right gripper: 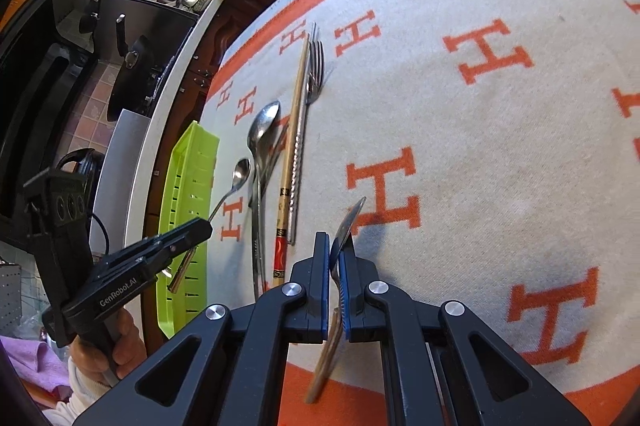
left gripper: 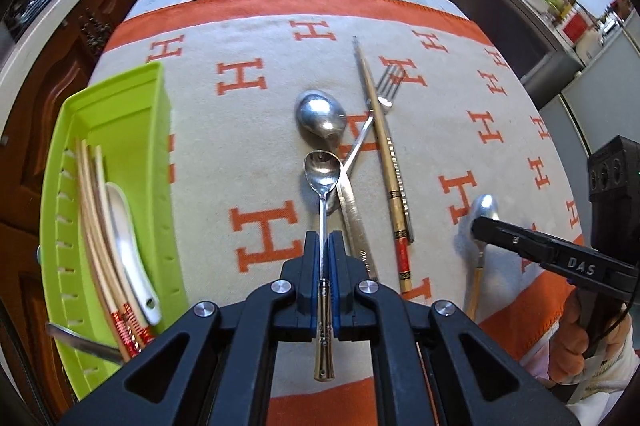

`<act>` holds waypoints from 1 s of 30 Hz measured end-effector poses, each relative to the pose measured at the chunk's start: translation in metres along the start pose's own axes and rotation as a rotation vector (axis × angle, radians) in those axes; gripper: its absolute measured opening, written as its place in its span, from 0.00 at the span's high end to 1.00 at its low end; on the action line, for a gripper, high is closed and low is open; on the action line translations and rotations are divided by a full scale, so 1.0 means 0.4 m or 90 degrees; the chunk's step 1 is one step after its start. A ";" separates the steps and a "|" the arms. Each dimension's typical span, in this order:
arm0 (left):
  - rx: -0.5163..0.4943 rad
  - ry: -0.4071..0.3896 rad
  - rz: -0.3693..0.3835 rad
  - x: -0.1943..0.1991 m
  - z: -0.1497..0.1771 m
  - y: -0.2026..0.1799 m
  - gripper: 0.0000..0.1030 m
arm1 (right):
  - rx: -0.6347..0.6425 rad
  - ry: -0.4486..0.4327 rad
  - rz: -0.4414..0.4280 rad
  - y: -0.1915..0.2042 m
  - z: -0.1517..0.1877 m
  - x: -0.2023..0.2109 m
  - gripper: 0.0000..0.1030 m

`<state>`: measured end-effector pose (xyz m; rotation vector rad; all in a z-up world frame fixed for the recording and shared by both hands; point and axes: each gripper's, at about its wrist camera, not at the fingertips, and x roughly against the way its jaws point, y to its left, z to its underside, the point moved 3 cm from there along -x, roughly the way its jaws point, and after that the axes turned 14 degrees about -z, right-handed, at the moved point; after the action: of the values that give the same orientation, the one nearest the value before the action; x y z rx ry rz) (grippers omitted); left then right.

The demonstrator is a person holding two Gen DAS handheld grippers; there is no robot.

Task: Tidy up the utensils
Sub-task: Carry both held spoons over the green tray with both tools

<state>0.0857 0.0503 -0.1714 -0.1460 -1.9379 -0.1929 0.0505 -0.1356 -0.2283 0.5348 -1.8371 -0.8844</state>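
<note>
Left tongs point(left gripper: 324, 246) clamped tight on the thin handle of a small metal spoon point(left gripper: 322, 169), bowl pointing away from me, lifted off the cloth. Right tongs point(right gripper: 334, 258) likewise closed on a spoon with a wooden handle point(right gripper: 350, 222), bowl sticking up past the pads, handle trailing back under the jaws.

Just past my left spoon: big spoon point(left gripper: 320, 117), fork point(left gripper: 386, 85) lying crossed under a pair of chopsticks point(left gripper: 384, 153), all on the orange-and-cream blanket point(left gripper: 248, 129).

Green tray point(left gripper: 120, 113) sits at the blanket's left edge, holding chopsticks and a white ceramic spoon point(left gripper: 128, 246). A metal handle pokes out at its near end; can't tell what it belongs to.
</note>
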 end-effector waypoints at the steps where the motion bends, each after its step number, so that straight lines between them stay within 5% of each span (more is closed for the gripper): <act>1: 0.009 -0.001 0.000 0.004 0.005 0.009 0.98 | 0.002 -0.002 0.000 0.005 -0.001 0.004 0.96; 14: 0.050 -0.083 -0.029 0.117 0.018 0.078 0.98 | 0.056 0.009 -0.021 0.112 0.004 0.032 0.97; 23: 0.118 -0.130 -0.102 0.194 0.077 0.221 0.98 | 0.131 0.037 -0.078 0.302 -0.017 0.016 0.97; 30: 0.171 -0.117 -0.141 0.149 0.143 0.330 0.98 | 0.173 0.071 -0.097 0.455 -0.032 -0.062 0.97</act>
<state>0.0375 0.1919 -0.1281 0.2376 -2.1415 -0.0659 0.0773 -0.0071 -0.0995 0.8872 -1.8417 -0.6920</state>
